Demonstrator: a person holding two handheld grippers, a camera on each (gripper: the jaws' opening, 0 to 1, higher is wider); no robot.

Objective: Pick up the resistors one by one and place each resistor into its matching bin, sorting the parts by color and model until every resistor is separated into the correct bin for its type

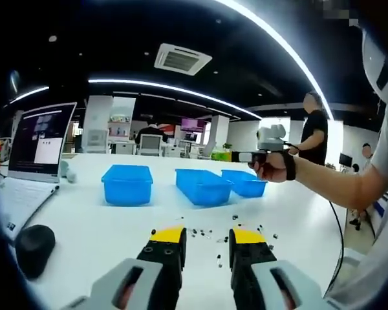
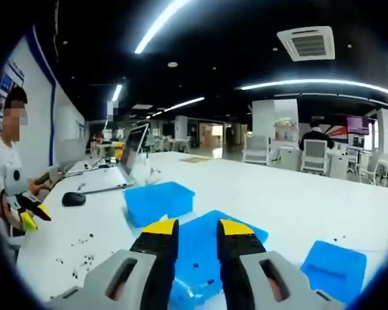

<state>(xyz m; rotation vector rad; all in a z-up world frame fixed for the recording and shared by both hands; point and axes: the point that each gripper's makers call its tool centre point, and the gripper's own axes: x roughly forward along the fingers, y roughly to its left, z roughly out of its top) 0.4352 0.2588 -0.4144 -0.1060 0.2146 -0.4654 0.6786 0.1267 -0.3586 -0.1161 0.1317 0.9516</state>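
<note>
Several small dark resistors [image 1: 207, 232] lie scattered on the white table [image 1: 103, 226], just ahead of my left gripper [image 1: 207, 237], which is open with nothing between its yellow-tipped jaws. Three blue bins stand in a row beyond them: left bin [image 1: 127, 184], middle bin [image 1: 203, 186], right bin [image 1: 244, 183]. A hand holds my right gripper [image 1: 249, 156] in the air above the right bin. In the right gripper view, my right gripper [image 2: 198, 229] hangs open and empty over the middle bin [image 2: 200, 258], which holds a few dark bits [image 2: 195, 265]. The resistors [image 2: 84, 252] and left gripper [image 2: 27, 216] show at left.
An open laptop [image 1: 39, 142] and a black mouse [image 1: 33, 248] sit on the table's left side. Two more bins [image 2: 156, 200] [image 2: 336, 268] flank the middle one. A person [image 1: 313, 129] stands behind the table; office chairs and desks are far back.
</note>
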